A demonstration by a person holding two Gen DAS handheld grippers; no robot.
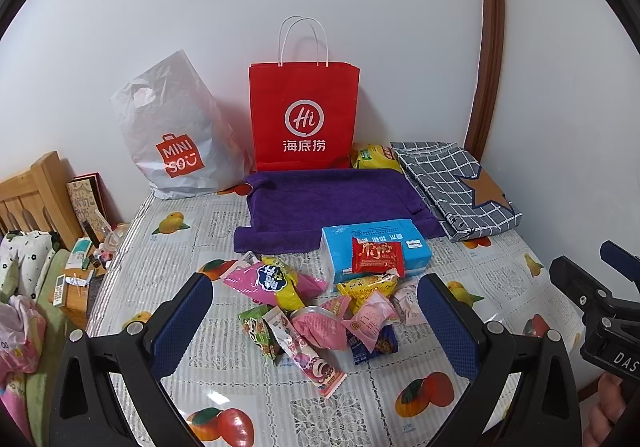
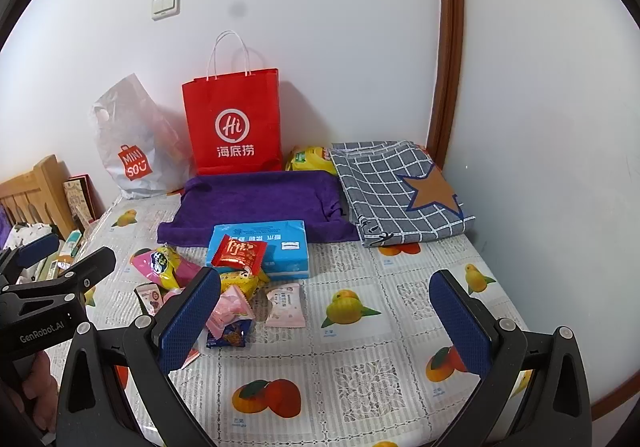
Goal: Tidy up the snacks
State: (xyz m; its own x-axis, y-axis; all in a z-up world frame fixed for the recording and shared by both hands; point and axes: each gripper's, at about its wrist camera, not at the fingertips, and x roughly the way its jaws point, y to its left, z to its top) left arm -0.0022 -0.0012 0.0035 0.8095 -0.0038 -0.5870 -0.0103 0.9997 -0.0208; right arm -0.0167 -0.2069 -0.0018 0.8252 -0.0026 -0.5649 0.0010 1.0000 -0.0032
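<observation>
Snacks lying heaped at the table's near middle, bags standing behind.

The snack pile (image 1: 316, 311) is lying before the tissue pack (image 1: 376, 251), one packet (image 1: 378, 256) resting on it — the towel (image 1: 332, 203) spreading just behind. At the wall, the paper bag (image 1: 304, 115) is standing, the plastic bag (image 1: 176, 131) leaning to its left — the folded cloth (image 1: 452, 187) lying to the right on the table (image 1: 400, 399).
</observation>
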